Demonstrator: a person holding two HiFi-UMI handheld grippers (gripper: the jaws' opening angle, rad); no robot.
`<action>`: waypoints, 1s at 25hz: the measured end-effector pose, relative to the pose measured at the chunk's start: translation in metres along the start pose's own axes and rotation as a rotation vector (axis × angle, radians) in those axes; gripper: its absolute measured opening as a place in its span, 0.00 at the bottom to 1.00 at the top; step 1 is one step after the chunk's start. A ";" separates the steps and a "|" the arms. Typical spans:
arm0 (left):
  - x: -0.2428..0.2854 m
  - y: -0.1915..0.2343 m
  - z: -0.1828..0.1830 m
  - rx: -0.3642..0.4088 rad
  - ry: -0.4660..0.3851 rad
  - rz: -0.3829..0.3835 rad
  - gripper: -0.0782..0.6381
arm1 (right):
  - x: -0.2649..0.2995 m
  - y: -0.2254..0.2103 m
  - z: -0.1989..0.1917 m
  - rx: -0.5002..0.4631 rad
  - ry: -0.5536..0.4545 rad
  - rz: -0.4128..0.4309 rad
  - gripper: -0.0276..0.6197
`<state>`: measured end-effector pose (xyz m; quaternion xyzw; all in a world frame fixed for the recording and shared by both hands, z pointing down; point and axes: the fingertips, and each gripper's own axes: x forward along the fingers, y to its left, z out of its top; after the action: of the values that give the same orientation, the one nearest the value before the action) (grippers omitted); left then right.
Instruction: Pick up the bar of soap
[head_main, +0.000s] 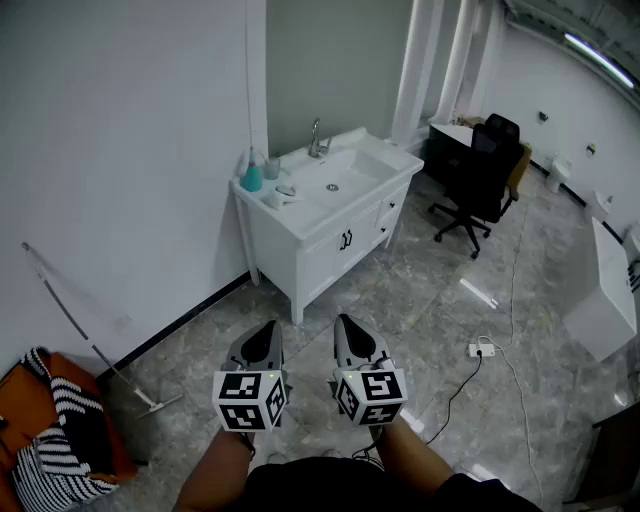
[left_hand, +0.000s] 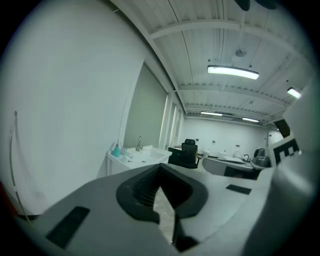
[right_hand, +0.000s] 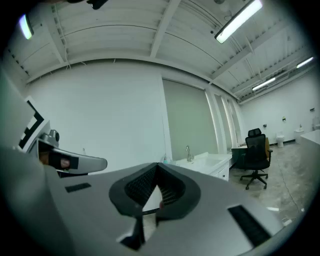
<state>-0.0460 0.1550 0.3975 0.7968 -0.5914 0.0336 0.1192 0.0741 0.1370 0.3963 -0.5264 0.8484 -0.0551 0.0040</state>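
A white vanity with a sink (head_main: 330, 190) stands against the far wall, a few steps away. On its left end sit a teal bottle (head_main: 252, 178) and a small pale item on a white dish (head_main: 285, 191), too small to tell whether it is the soap. My left gripper (head_main: 268, 330) and right gripper (head_main: 343, 322) are held side by side close to my body, above the floor, both pointing toward the vanity. Each is shut with nothing between its jaws. The vanity (left_hand: 135, 155) shows far beyond the left gripper (left_hand: 160, 167), and the vanity (right_hand: 205, 161) likewise beyond the right gripper (right_hand: 156, 166).
A black office chair (head_main: 480, 180) stands right of the vanity by a desk. A power strip (head_main: 478, 350) with its cable lies on the marble floor. A long-handled tool (head_main: 90, 340) leans on the left wall near an orange seat with striped cloth (head_main: 50, 440). A white cabinet (head_main: 600, 295) stands at the right.
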 end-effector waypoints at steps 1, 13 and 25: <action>0.000 -0.003 -0.001 -0.001 0.002 0.001 0.12 | -0.002 -0.002 -0.001 -0.001 0.004 -0.001 0.05; -0.002 -0.022 -0.018 0.018 0.028 0.019 0.12 | -0.016 -0.022 -0.004 0.027 0.009 -0.018 0.05; 0.016 -0.036 -0.021 0.030 0.033 0.021 0.12 | -0.014 -0.033 -0.011 -0.025 0.021 0.005 0.05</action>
<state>-0.0048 0.1550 0.4160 0.7916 -0.5971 0.0567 0.1165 0.1093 0.1353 0.4094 -0.5238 0.8503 -0.0500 -0.0111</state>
